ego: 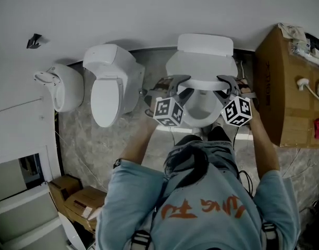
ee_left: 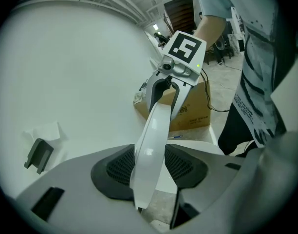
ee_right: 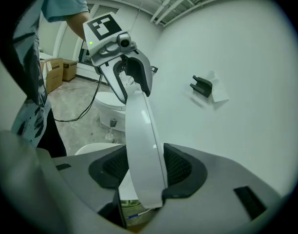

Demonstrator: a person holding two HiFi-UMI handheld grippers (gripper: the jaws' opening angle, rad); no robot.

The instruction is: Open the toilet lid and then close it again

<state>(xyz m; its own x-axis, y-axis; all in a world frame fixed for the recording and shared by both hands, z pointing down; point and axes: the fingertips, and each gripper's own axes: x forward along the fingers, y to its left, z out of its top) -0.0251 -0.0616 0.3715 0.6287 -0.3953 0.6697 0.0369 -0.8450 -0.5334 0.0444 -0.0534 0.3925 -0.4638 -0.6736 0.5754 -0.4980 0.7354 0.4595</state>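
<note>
left gripper (ee_left: 151, 167): grey two-jaw tool with dark ribbed pads, clamped on one side rim of the white oval plastic toilet lid (ego: 201, 69). the rim runs up between its pads and on towards the other gripper.

right gripper (ee_right: 146, 167): same pattern, clamped on the opposite side rim, a pad pressed to each face.

lid: carried between the two grippers and tilted part-way up. its hinge end lies beyond the fingertips, by the white ceramic tank (ego: 205, 41). the white bowl (ego: 201, 117) lies open beneath both grippers.

neighbours: second white toilet (ego: 110, 85) well out past the left gripper; brown cardboard box (ego: 284, 87) just outside the right gripper.

handling notes (judgement):
- whether the lid is on its way up or down cannot be told from this moment; the same care applies either way.
- swing both grippers together on one arc about the hinge and keep them level with each other, so the lid does not twist.
- let each gripper roll with the lid's tilt rather than fight it.
- keep the grip firm but not harder; the rim looks smooth and may slip.
- ease the last stretch so nothing slams, and part the jaws only once the lid rests.
</note>
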